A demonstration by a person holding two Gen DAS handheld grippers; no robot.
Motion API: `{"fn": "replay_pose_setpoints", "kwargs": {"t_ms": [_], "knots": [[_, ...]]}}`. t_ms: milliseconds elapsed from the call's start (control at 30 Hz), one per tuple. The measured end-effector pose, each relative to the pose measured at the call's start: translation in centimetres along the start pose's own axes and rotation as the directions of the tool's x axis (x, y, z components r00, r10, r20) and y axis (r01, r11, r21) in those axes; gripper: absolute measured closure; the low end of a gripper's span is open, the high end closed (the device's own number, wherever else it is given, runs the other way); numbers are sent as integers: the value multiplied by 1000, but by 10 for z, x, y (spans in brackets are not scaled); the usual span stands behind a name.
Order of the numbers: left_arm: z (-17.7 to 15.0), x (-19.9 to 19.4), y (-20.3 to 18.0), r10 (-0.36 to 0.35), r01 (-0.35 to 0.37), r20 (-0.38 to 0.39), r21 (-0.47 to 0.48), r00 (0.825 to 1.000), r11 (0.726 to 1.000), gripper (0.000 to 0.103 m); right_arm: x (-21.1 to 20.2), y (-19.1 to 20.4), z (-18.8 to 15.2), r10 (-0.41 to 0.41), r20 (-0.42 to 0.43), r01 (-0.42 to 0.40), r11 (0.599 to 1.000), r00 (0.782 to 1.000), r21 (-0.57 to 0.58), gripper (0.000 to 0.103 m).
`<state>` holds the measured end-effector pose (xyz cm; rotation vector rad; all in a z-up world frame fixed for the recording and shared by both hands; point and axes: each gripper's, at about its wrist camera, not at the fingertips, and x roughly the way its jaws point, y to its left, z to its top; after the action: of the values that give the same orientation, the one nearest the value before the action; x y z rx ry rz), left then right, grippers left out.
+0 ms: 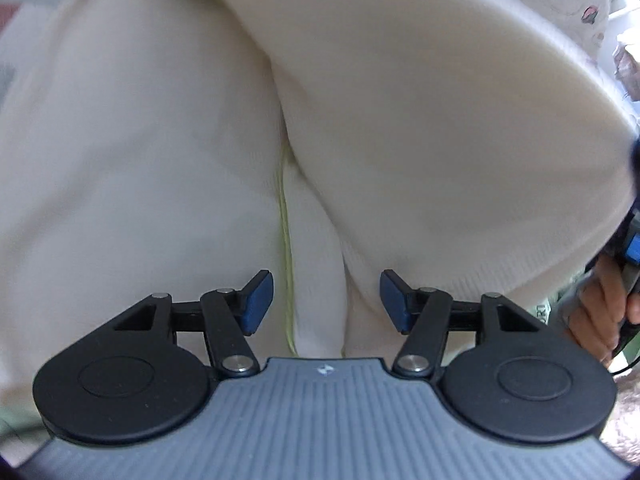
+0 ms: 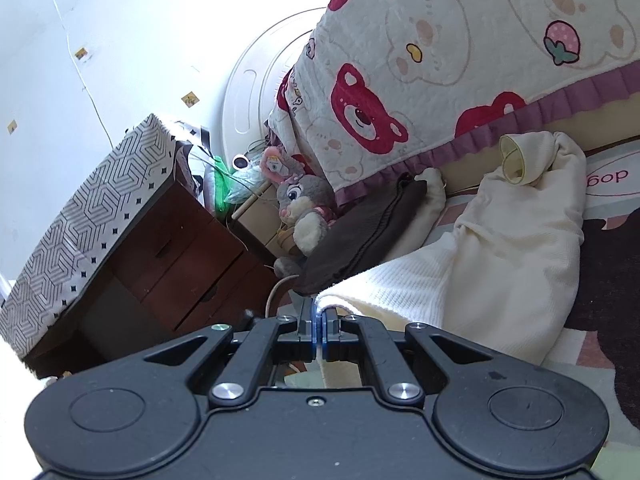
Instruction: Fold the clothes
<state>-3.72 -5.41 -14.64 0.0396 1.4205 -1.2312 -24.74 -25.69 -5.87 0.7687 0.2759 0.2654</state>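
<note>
A cream knit sweater fills the left wrist view, with one layer folded over from the right and a yellow-green seam running down the middle. My left gripper hovers just above it, open, its blue pads spread with only flat cloth beneath them. In the right wrist view the same sweater lies on a rug, a sleeve cuff turned up at the far end. My right gripper is shut on the sweater's near edge. A hand holds that gripper at the right border.
A bed with a bear-print quilt rises behind the sweater. A plush rabbit and a dark cloth lie at its foot. A wooden drawer cabinet under a patterned cover stands to the left.
</note>
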Motion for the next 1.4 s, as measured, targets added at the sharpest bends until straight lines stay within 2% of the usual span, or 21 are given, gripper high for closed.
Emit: {"fn": "replay_pose_setpoints", "kwargs": {"t_ms": [33,100,167,233,333,433,533,667,700,767,833,933,1000,1067,1167,1200,1233,1267,1300,1367,1400], "knots": [[-5,0,-5,10,-11,14,17,1000,1000,70,0,0,0,-1,-1,1,1000,1000,-1,98],[-14,-5,-19,33,-39,77,85,996,996,84,0,1,0,1,0,-1,1000,1000,-4,98],[-23,-16,-39,65,-98,171,190,983,977,88,0,1,0,5,0,-5,1000,1000,-5,98],[-31,-25,-55,54,-122,236,282,970,952,90,0,1,0,10,-1,-10,1000,1000,-5,98],[-47,-30,-67,-1,-92,234,388,972,917,96,0,1,0,18,-3,-18,1000,1000,-4,98],[-62,-19,-80,31,-117,180,486,983,866,96,2,3,0,25,-13,-25,1000,1000,-14,98],[-45,2,-85,68,-126,127,539,990,833,97,6,6,0,30,-28,-32,999,999,-38,98],[-37,3,-76,77,-107,82,477,994,872,96,22,10,0,46,-89,-53,995,995,-86,98],[-36,1,-74,87,-112,73,463,993,879,93,28,9,1,53,-108,-62,994,993,-86,98],[-37,-7,-71,119,-133,60,443,991,887,83,43,8,2,76,-151,-88,993,986,-79,98],[-42,-24,-70,120,-131,53,434,991,891,64,59,12,1,93,-211,-115,989,973,-91,98],[-54,-61,-66,115,-144,94,415,989,898,55,80,21,-5,82,-316,-131,982,945,-138,98],[-62,-90,-56,173,-218,147,381,974,898,50,98,25,-11,48,-387,-118,981,921,-157,97],[-70,-116,-37,271,-323,198,313,942,893,49,115,28,-19,-9,-447,-84,979,894,-187,97],[-68,-146,-4,417,-470,266,183,869,864,48,141,36,-34,-144,-525,-16,957,839,-288,96],[-61,-151,7,446,-504,293,165,846,848,48,148,39,-39,-174,-548,-15,947,818,-322,95],[-54,-156,14,454,-521,325,156,829,839,48,156,41,-43,-180,-578,-28,943,796,-332,94],[-50,-159,17,444,-516,358,138,822,845,46,165,41,-48,-165,-619,-49,948,768,-314,93],[-46,-164,22,422,-491,384,100,821,865,45,174,41,-53,-143,-662,-70,956,735,-285,87],[-33,-158,37,378,-416,410,4,830,909,45,186,45,-65,-116,-731,-115,959,673,-258,75],[-24,-152,42,365,-388,417,-32,832,921,45,188,49,-73,-111,-757,-144,954,644,-262,74]]}}
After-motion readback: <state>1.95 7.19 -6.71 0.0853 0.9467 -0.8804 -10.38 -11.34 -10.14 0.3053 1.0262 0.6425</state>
